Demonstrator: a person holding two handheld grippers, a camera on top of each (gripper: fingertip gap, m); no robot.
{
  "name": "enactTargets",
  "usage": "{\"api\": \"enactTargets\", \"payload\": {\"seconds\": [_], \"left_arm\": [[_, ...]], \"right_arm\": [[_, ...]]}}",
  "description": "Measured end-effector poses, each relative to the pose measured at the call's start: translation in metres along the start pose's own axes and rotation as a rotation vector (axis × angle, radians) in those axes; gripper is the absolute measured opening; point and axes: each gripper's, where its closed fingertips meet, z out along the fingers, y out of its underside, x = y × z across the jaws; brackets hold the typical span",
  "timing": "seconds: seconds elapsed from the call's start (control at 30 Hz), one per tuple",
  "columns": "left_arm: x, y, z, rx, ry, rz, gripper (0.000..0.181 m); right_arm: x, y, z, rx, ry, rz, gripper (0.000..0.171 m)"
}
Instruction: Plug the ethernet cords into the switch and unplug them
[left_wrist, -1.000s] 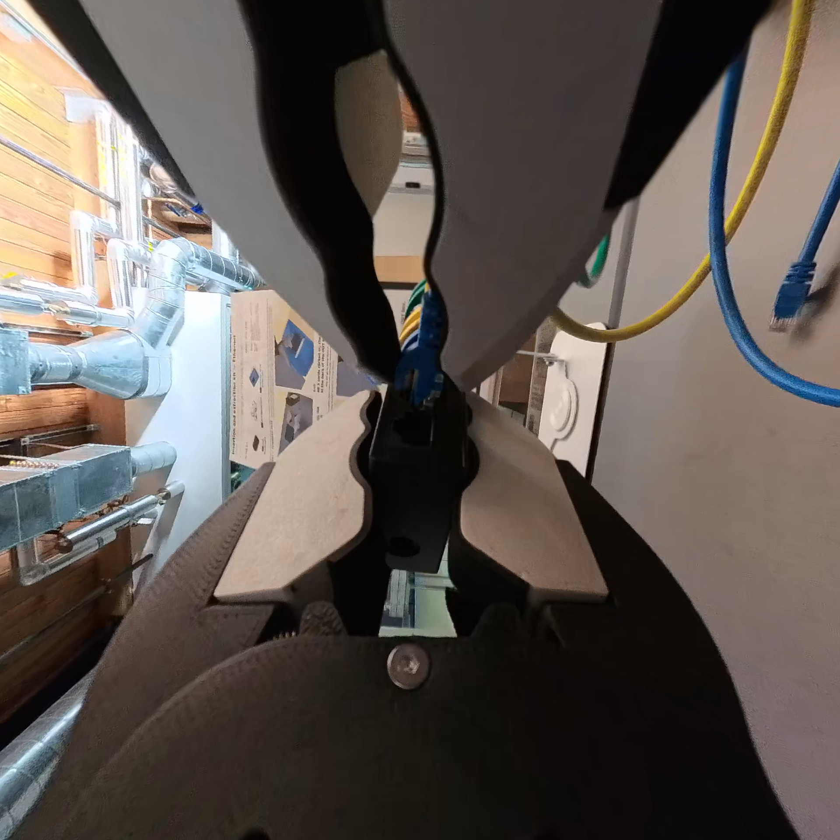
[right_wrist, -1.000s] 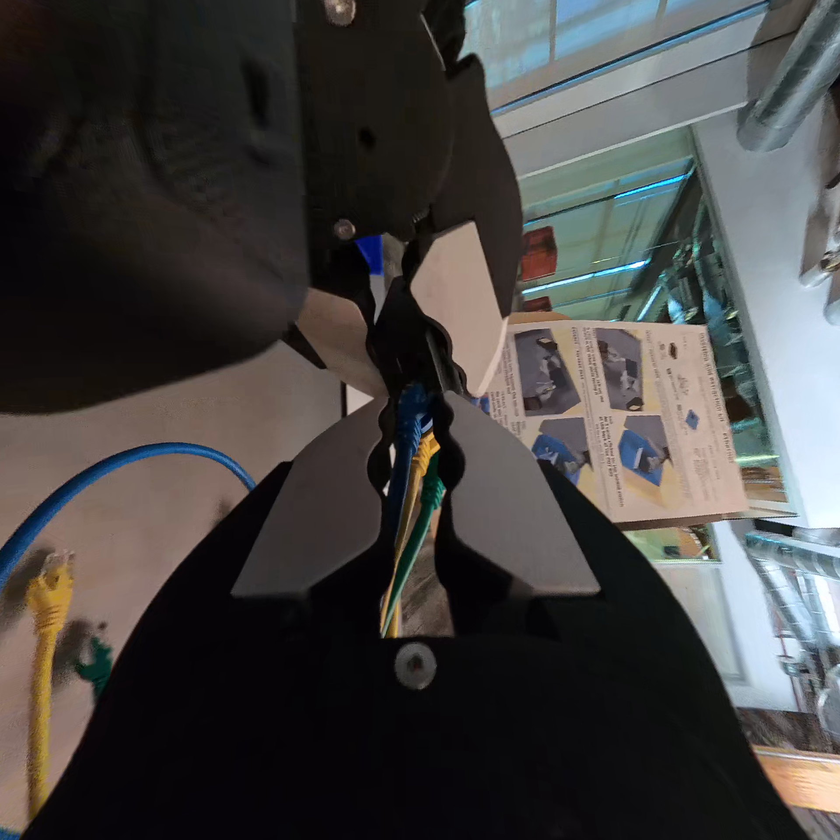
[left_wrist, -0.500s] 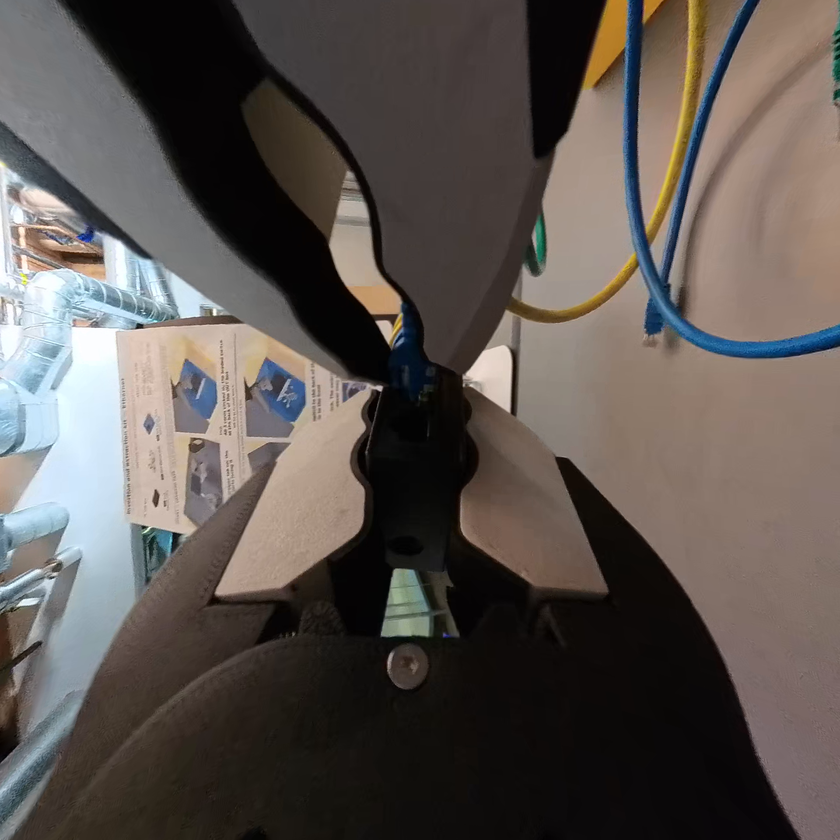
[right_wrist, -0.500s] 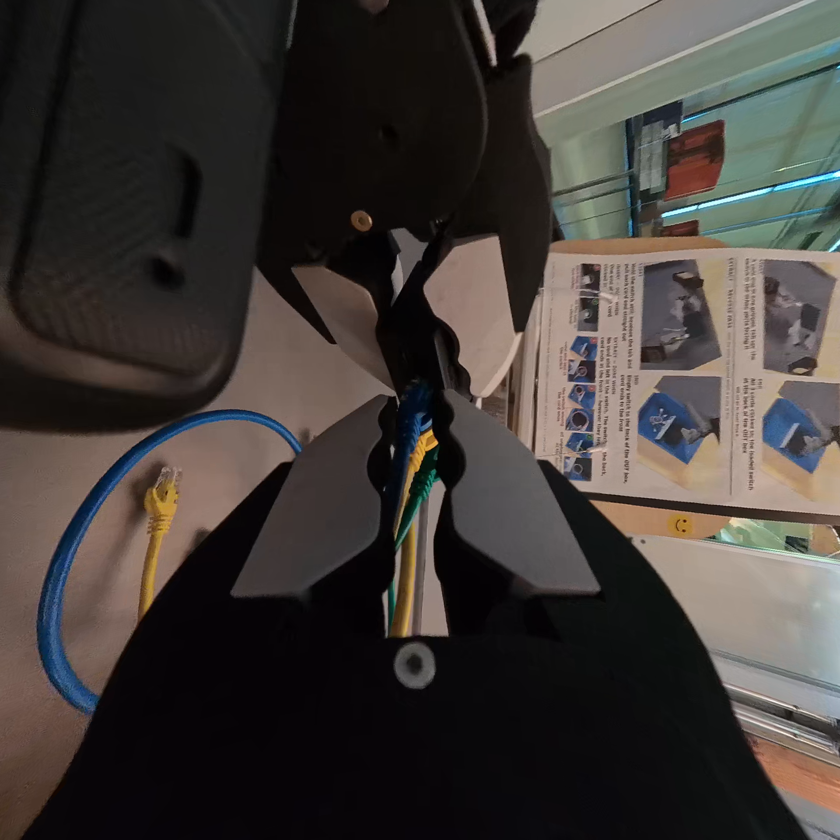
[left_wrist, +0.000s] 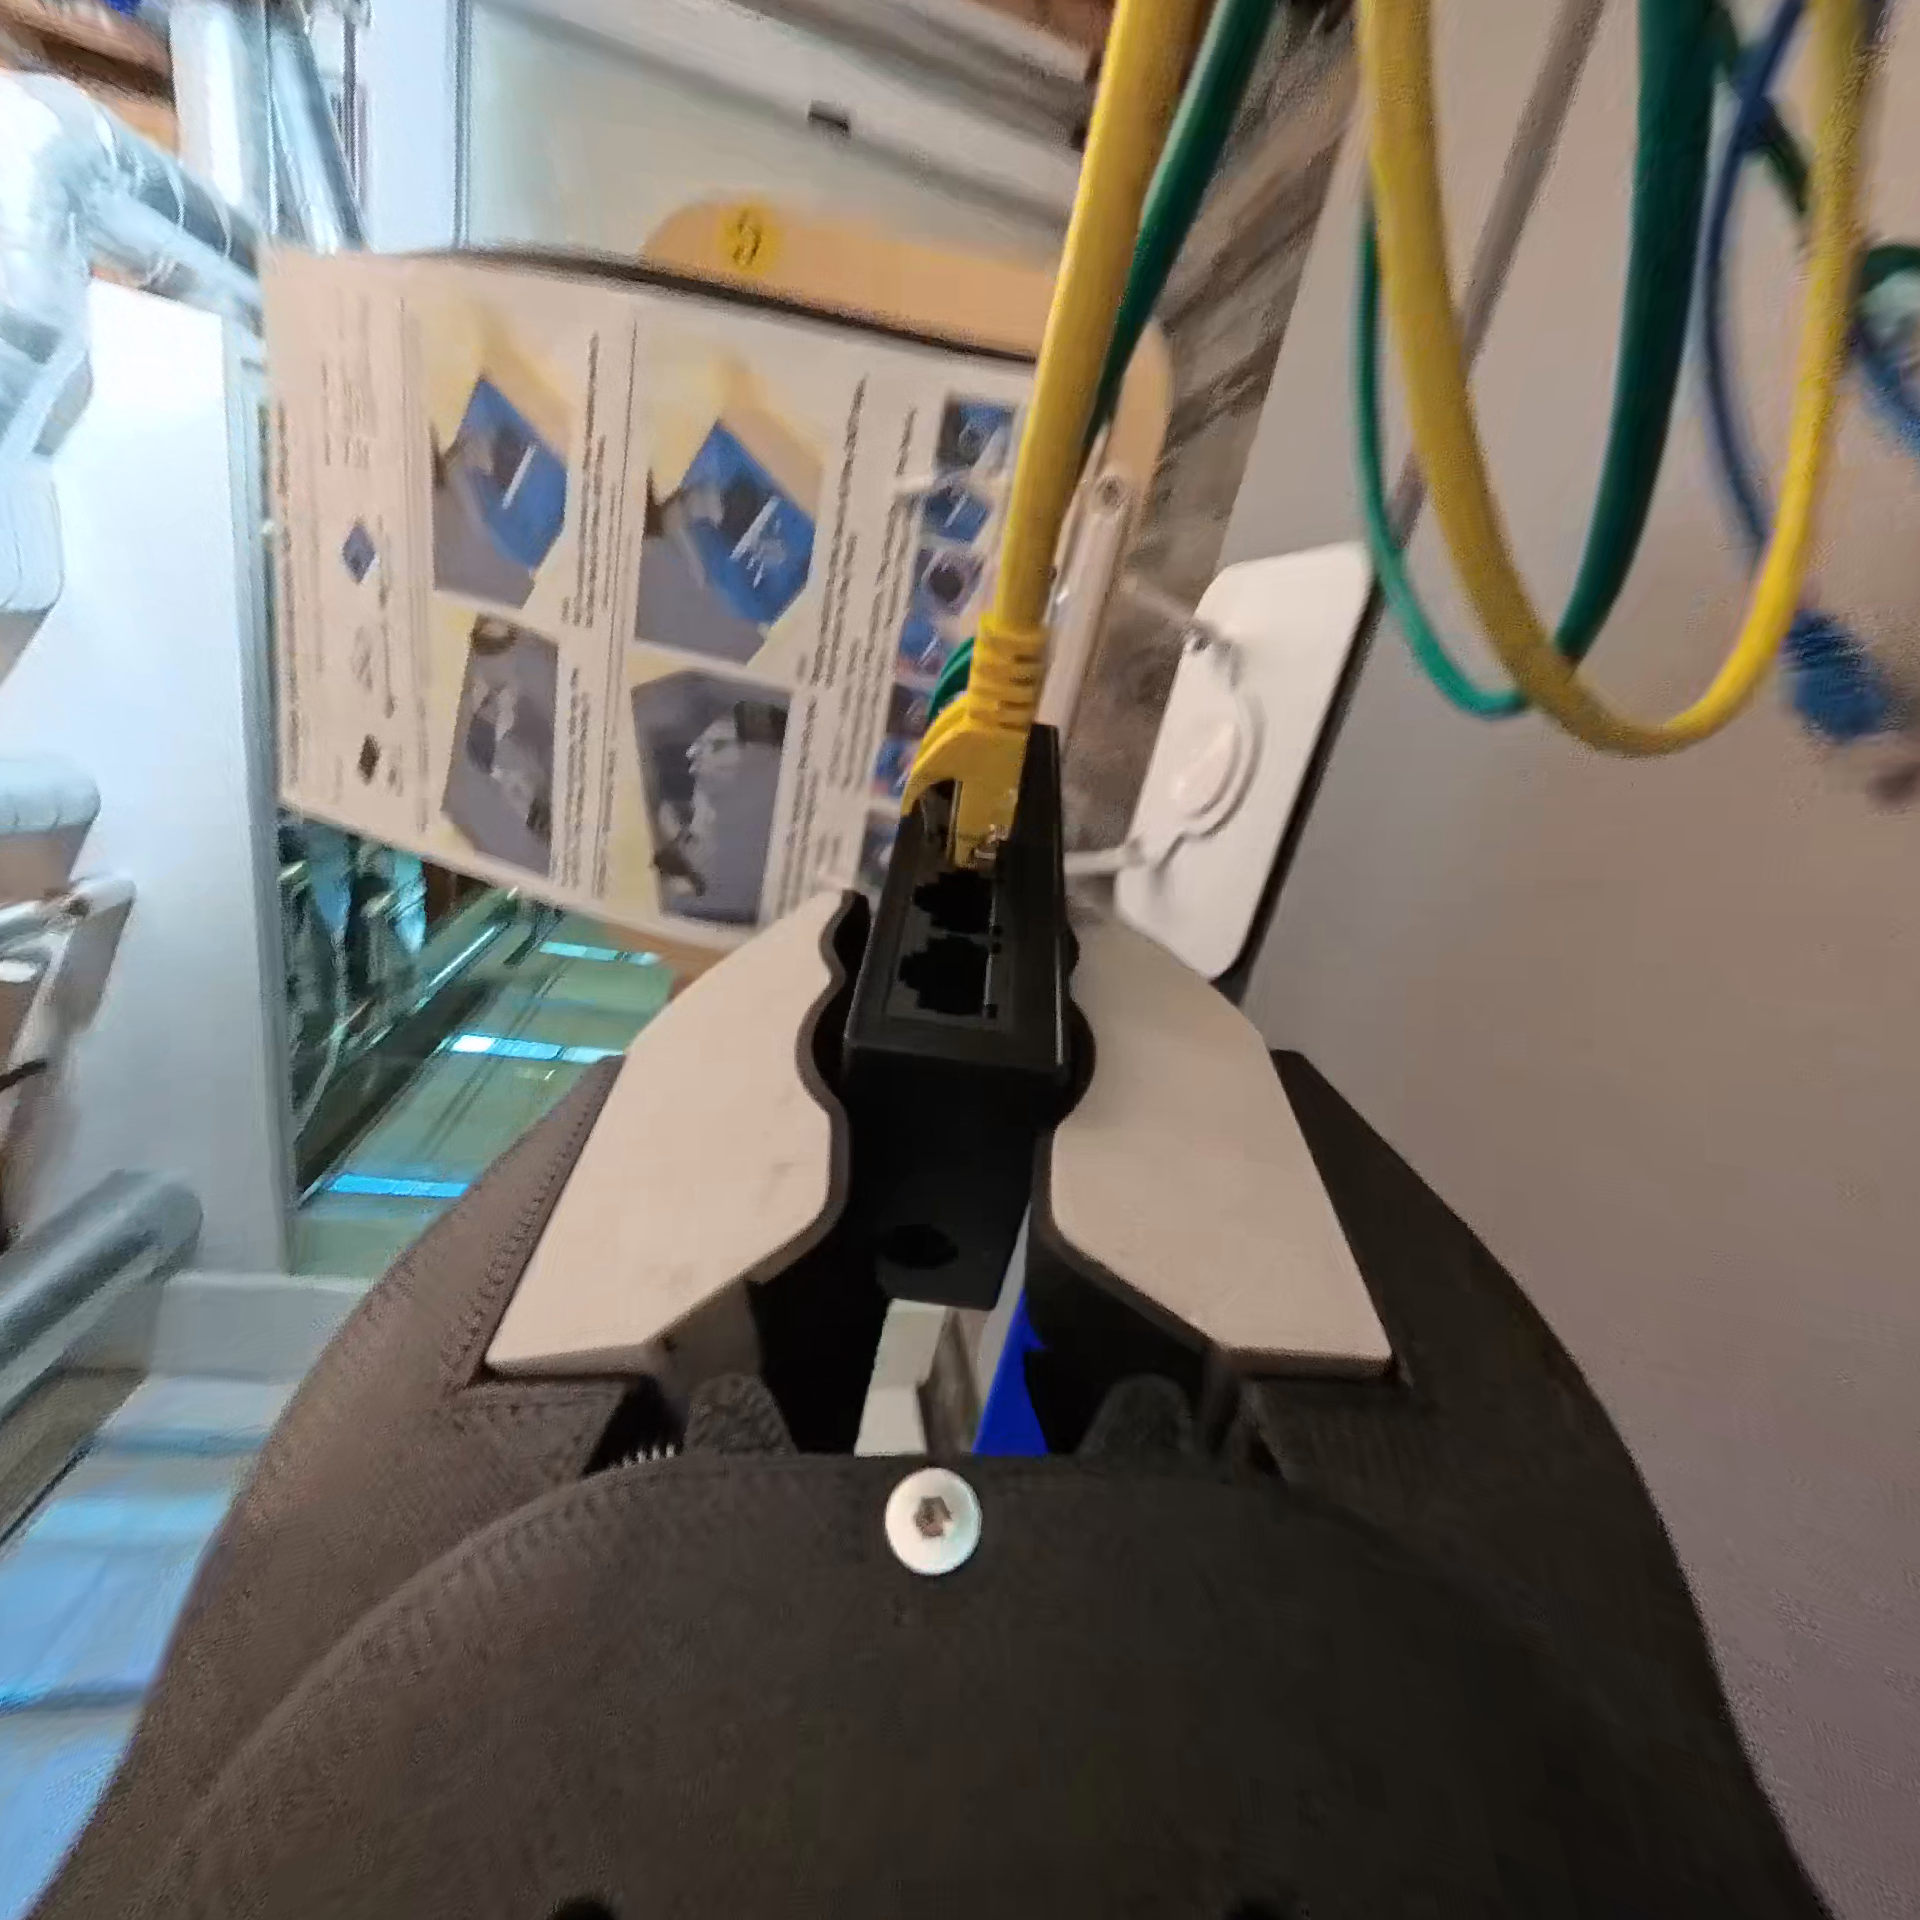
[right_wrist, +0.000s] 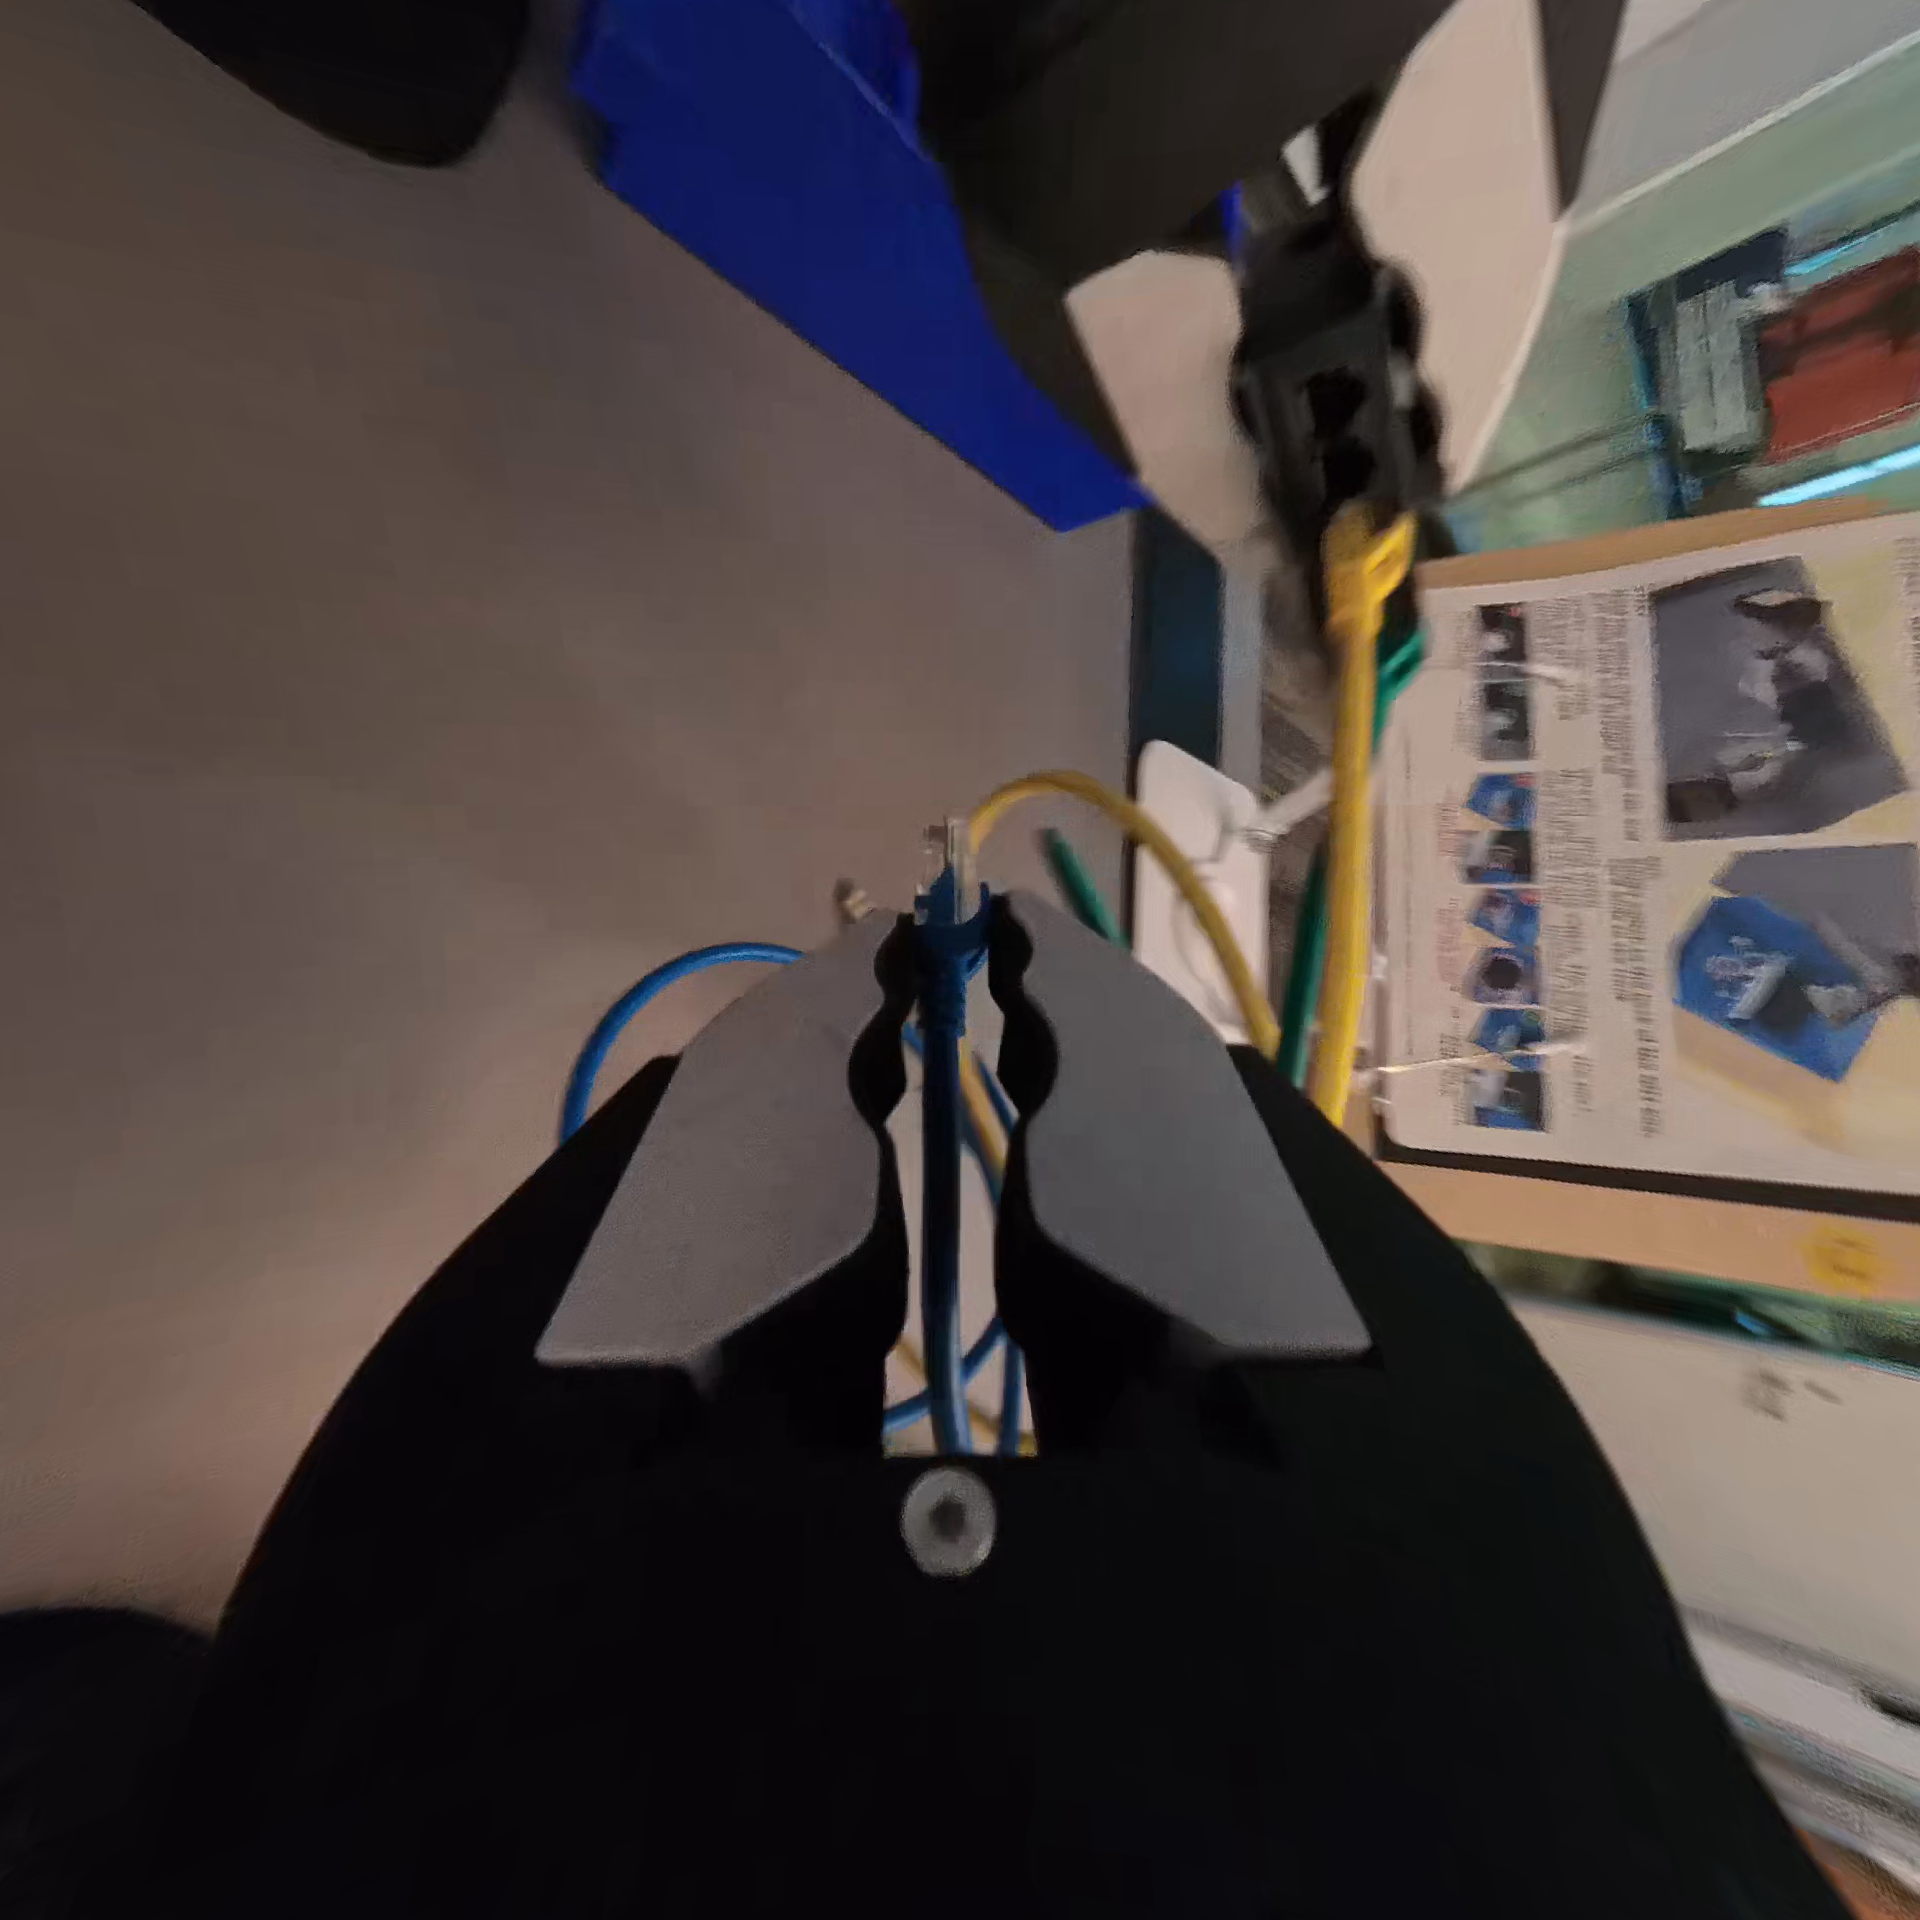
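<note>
The switch (left_wrist: 951, 1060) sits at centre frame in my left view, a small rigid black box, light, pinched across its flanks by my left gripper (left_wrist: 951, 997); its casing looks fit to take a firm squeeze; the yellow cord (left_wrist: 1039, 499) stays plugged at its far end, limp and springy; my right gripper (right_wrist: 948, 956) nips the blue plug (right_wrist: 945, 920) by its boot, centre frame, the brittle clear tip left free.

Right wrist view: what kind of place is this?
Probably an indoor lab or workshop test bench: an illustrated instruction sheet on a board, loose ethernet cords over a grey tabletop, and metal ducting behind.
</note>
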Motion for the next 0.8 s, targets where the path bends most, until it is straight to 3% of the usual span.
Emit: {"api": "enactTargets", "payload": {"seconds": [0.13, 0.4, 0.5, 0.63, 0.8], "left_arm": [[-0.013, 0.033, 0.001, -0.058, -0.032, 0.013, 0.033], [-0.032, 0.073, -0.004, -0.156, -0.047, -0.044, 0.033], [-0.034, 0.077, -0.004, -0.168, -0.051, -0.049, 0.033], [-0.034, 0.076, -0.004, -0.171, -0.053, -0.042, 0.033], [-0.035, 0.076, -0.005, -0.171, -0.05, -0.045, 0.033]], "right_arm": [[-0.023, 0.007, -0.02, 0.034, -0.177, 0.064, 0.015], [-0.025, 0.027, -0.038, 0.023, -0.24, 0.176, 0.014], [-0.037, 0.038, -0.018, -0.015, -0.331, 0.201, 0.015], [-0.078, 0.047, 0.014, -0.096, -0.583, 0.264, 0.015], [-0.114, 0.035, 0.045, -0.107, -0.749, 0.213, 0.016]]}}
